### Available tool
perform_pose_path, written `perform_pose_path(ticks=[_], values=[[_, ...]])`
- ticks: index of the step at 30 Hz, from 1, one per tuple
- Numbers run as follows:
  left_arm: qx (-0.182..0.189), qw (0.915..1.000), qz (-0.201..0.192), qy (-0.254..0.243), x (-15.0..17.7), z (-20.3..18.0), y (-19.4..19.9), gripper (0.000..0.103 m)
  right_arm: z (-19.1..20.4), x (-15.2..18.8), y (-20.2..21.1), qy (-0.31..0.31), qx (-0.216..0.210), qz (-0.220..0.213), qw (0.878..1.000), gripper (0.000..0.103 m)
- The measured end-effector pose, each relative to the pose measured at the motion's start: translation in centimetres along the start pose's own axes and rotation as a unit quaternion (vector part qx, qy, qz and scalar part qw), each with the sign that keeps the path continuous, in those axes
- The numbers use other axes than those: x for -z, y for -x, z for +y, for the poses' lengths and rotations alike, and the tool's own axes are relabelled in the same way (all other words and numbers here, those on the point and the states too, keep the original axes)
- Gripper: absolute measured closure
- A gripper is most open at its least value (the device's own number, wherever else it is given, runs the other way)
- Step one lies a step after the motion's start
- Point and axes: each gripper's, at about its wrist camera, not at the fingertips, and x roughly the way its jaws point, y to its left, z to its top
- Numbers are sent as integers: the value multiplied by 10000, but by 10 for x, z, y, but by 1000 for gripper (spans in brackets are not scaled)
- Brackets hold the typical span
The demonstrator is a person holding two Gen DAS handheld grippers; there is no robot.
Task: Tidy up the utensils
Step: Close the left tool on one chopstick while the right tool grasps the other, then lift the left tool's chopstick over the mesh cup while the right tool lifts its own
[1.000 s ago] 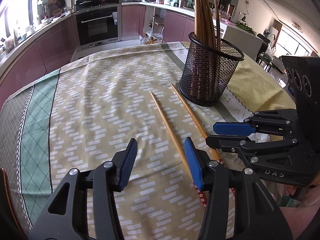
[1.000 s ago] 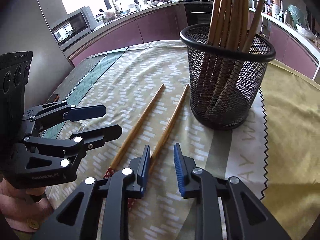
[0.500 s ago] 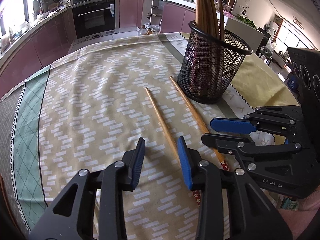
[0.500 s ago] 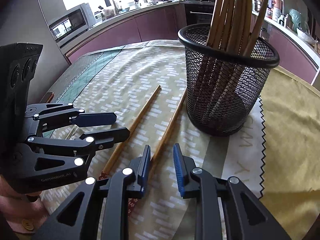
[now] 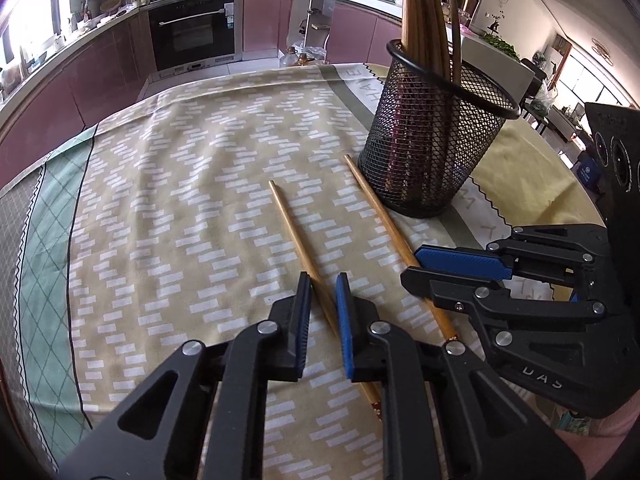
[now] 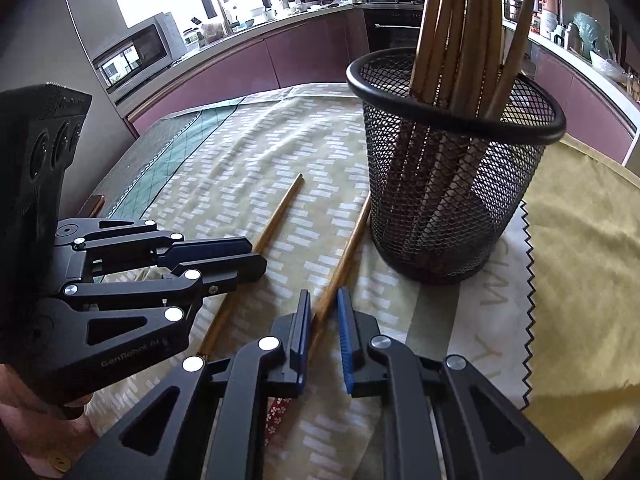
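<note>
Two bamboo chopsticks lie flat on the patterned cloth [image 5: 168,184] covering the bench, near each other, both pointing toward the black mesh holder [image 5: 436,140] that stands upright with a sheaf of chopsticks [image 6: 460,40] inside.

The left tool [image 5: 322,304] sits low over the left chopstick [image 5: 296,236]; its blue pads flank the shaft with a narrow gap on each side — parted, not pressing the wood.

The right tool [image 6: 323,312] straddles the right chopstick [image 6: 348,248] the same way, slightly parted, with the stick running up between its pads; whether one pad touches the wood cannot be told.

The far tip of the right chopstick lies just beside the holder's base. The two tools are side by side — each shows in the other's camera.
</note>
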Motion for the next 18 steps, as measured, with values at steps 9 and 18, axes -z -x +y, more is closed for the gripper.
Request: perform_pose_path(ticks=[9,18], values=[[80,9997,-35,247,5,6,6,95,-7,3,8,-132,-163,-32,9998,97],[141,9995,-165,217,7,4,20,96,-5,2,24,-79,-344,-188,9992,97]])
